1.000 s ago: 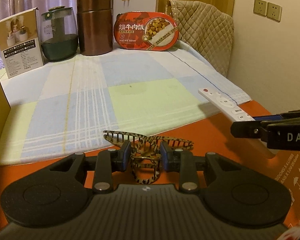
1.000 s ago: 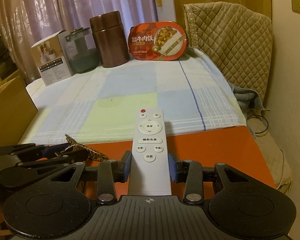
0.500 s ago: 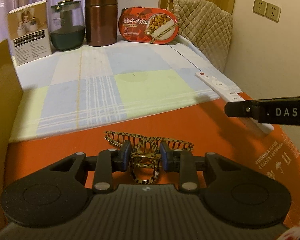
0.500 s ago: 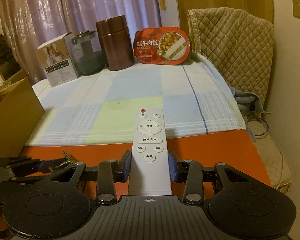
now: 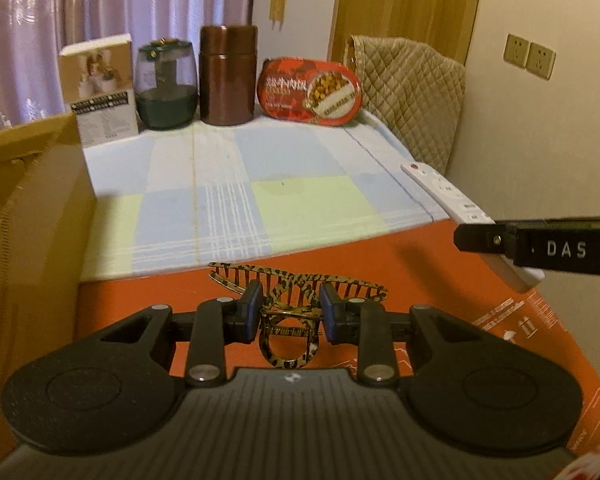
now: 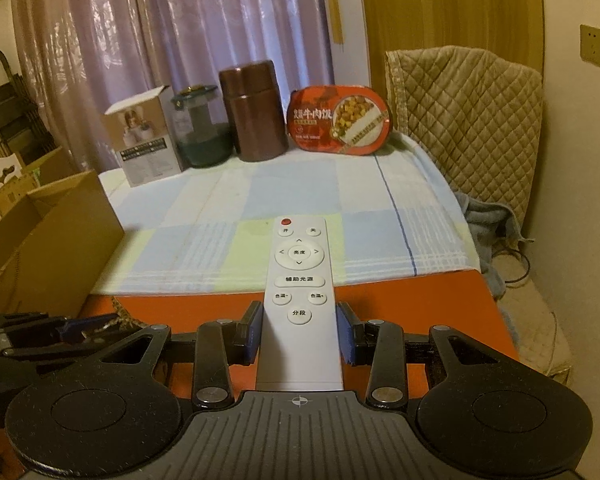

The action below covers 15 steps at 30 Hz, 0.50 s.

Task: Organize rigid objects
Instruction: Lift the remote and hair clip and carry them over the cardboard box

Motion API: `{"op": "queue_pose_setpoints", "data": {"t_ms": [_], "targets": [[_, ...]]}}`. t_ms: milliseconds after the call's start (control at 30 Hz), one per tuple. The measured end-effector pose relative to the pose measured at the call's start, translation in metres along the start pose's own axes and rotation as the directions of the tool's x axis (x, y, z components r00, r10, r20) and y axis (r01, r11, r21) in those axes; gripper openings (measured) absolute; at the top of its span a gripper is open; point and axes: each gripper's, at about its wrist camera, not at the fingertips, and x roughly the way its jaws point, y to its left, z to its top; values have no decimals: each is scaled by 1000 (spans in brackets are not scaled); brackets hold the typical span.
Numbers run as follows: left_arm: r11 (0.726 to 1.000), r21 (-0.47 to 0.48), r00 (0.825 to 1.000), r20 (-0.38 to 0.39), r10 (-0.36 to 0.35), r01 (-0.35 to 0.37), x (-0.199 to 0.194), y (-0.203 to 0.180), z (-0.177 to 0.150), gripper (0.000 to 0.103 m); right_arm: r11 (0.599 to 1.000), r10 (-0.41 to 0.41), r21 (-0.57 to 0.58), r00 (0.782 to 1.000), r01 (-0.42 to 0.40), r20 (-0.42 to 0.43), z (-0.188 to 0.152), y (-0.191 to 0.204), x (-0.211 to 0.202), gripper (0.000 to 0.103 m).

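Two claws are loaded: left claw [image 5: 288,316] clamps the hair clip [image 5: 296,288]; right claw [image 6: 299,338] clamps the remote [image 6: 300,280]. Both items hang above the orange box [image 5: 400,264]. Keep grips firm, carry level toward the back row.

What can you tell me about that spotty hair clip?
The hair claw clip is leopard-patterned, brown and yellow, and looks like shiny plastic. It has two rows of curved teeth spread sideways and a ring-shaped handle near the camera. The left gripper is shut on its middle, holding it above the orange surface.
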Motion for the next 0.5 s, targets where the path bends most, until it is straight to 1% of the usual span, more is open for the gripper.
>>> {"op": "queue_pose_setpoints", "data": {"t_ms": [233,500], "targets": [[1000,-11,999,37,15,-15,-38,2,6,25,1000,6,1,1000,-6,17,4,15,-32,35],[999,-32,997,73,32,-30,-72,6,11,25,1000,8,-31,1000,-7,18,8,29,-61,35]]}}
